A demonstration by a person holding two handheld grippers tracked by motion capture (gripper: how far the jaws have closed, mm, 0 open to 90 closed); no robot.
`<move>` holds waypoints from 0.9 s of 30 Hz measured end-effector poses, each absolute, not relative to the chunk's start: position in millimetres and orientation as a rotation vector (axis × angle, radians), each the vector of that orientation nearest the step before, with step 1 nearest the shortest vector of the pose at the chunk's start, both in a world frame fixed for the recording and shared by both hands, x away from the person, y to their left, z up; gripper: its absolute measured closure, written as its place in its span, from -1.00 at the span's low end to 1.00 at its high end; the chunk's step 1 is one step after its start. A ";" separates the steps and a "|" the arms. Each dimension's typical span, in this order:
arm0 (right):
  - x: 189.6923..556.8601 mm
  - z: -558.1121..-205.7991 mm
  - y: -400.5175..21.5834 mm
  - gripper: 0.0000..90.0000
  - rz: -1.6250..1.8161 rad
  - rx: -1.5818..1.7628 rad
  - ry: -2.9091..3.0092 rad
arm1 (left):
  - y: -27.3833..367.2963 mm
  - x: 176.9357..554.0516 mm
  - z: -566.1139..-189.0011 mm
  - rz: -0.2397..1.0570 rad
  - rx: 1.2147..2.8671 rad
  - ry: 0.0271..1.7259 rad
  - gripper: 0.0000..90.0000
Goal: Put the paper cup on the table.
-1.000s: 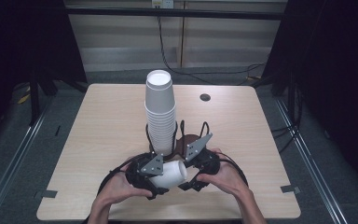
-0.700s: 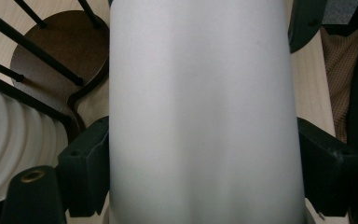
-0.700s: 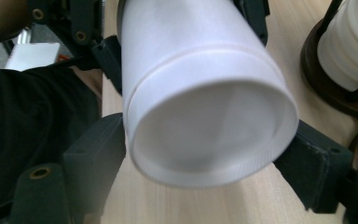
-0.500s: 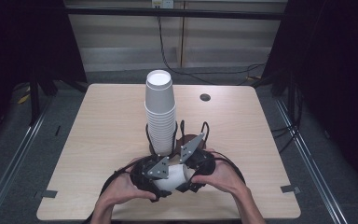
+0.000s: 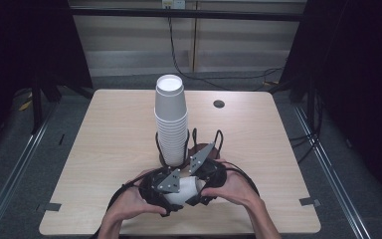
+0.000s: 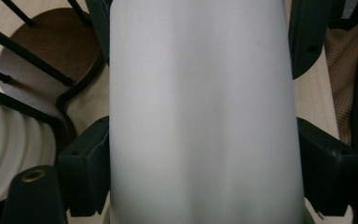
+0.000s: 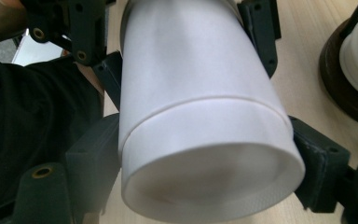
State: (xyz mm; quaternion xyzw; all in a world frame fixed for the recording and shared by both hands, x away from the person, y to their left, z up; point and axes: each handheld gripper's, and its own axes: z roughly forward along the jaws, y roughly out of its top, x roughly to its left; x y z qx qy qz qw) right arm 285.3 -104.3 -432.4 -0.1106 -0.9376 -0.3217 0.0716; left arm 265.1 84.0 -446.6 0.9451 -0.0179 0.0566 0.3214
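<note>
over the table [image 5: 104, 149], fingers [image 6: 86, 172] clamp the cup [image 6: 200, 116].

No readable text, labels, brands or numbers anywhere.

The cup stack [image 5: 171, 122] in its wire holder [image 5: 189, 144] blocks just ahead of both claws; table [image 5: 99, 149] open either side.

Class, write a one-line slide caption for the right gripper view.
Both grippers clamp nested white paper cups from opposite ends over the wooden table, beside the cup stack's dark holder.
</note>
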 end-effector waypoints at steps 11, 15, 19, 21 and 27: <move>284.0 -430.4 -107.2 -0.49 -0.972 -0.357 -2.826 | 85.6 266.8 -445.8 0.148 2.461 -0.052 -0.63; 286.6 -430.2 -107.9 -0.49 -0.976 -0.376 -2.808 | 85.3 268.2 -445.9 0.146 2.448 -0.034 -0.65; 286.6 -429.0 -107.7 -0.49 -0.987 -0.386 -2.807 | 87.0 269.8 -444.6 0.145 2.434 -0.032 -0.66; 286.3 -428.3 -107.0 -0.48 -0.987 -0.384 -2.808 | 88.9 271.2 -443.7 0.138 2.420 -0.018 -0.66; 285.4 -427.1 -106.5 -0.48 -0.990 -0.390 -2.805 | 96.3 272.7 -440.2 0.109 2.370 -0.005 -0.66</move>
